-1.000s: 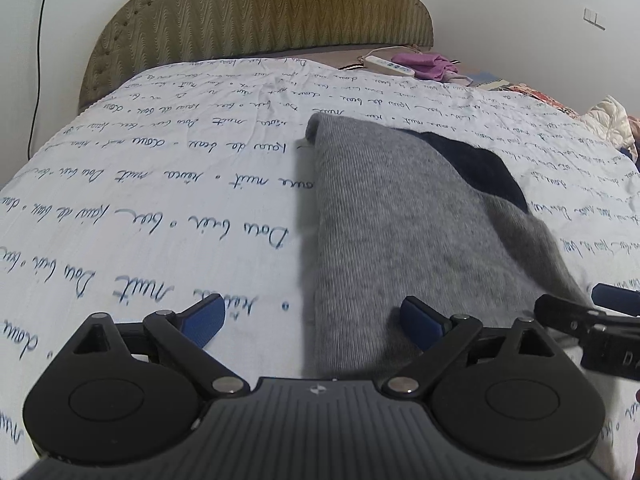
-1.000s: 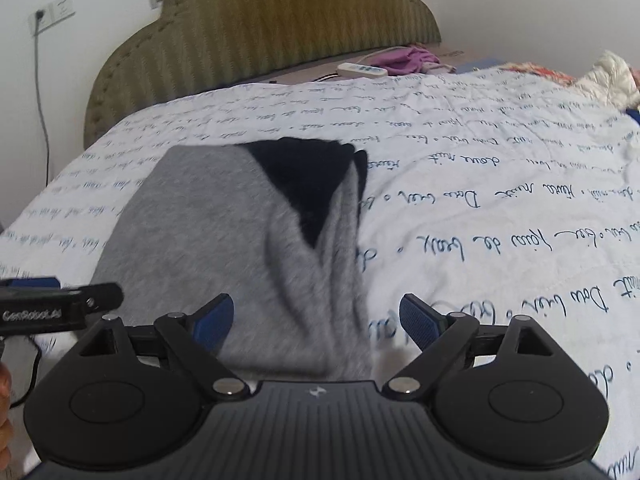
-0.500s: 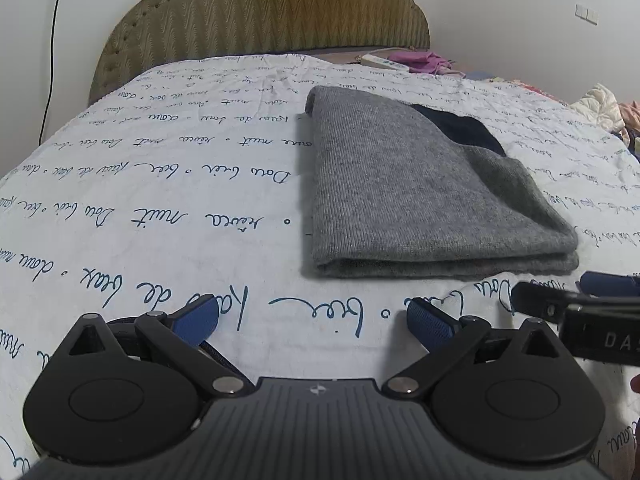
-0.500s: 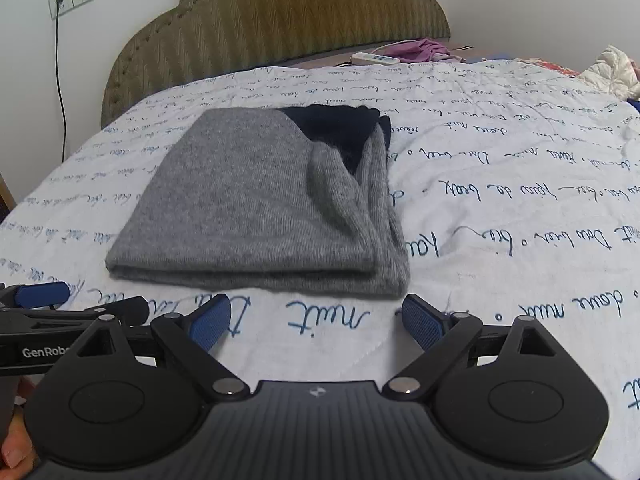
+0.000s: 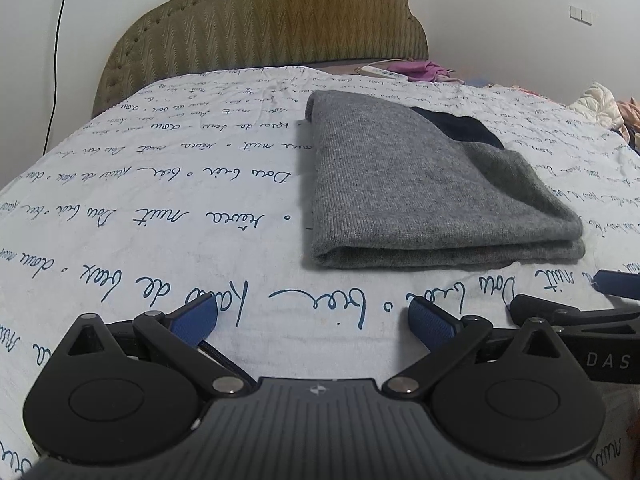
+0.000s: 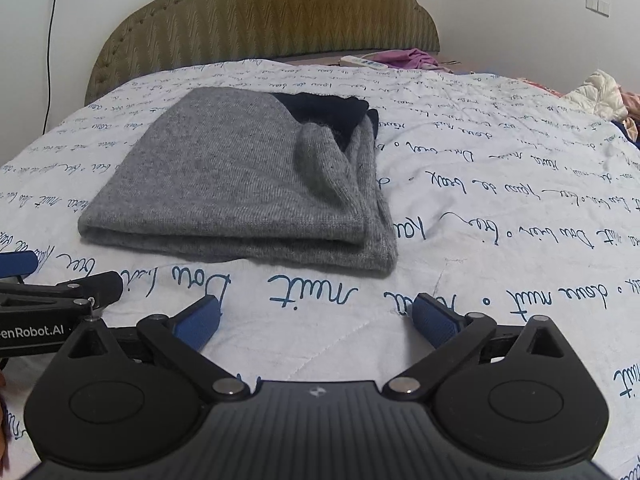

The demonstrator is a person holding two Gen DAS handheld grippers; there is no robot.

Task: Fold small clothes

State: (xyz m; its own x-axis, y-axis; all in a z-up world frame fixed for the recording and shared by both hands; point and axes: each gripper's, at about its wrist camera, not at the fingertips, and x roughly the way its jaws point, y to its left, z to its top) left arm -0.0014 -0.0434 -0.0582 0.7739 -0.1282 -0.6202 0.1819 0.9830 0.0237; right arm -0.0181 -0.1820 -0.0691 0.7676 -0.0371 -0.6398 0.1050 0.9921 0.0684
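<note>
**Operator:** Grey knit, folded into a thick rectangle, sits on the bedspread (image 5: 168,216) ahead of both tools. That's the sweater (image 5: 400,184); from the right wrist view it lies a bit left of centre (image 6: 240,188), with a dark navy panel (image 6: 324,110) showing at the far end.

**Spotter:** Are you holding anything?

**Operator:** No. My left gripper (image 5: 313,318) is spread wide with nothing between the blue pads, and it sits clear of the near folded edge. My right gripper (image 6: 316,316) is the same: spread, empty, apart from the cloth.

**Spotter:** So what worries you?

**Operator:** The right side of the stack. From the right wrist camera the layers there are bunched and uneven, with a rolled ridge (image 6: 316,160) running toward the navy part. If I pinch only the top layer for another fold, I judge the lower layers would stay behind and the pile would skew open.

**Spotter:** Anything else?

**Operator:** The bedspread is soft and quilted. A low approach could catch it along with the knit and drag the whole bundle. Also, the two tools are just beside each other near my left one's right-hand side, so closing in together risks a knock. I'd say the fold looks nearly done, so the main danger is undoing it.
</note>
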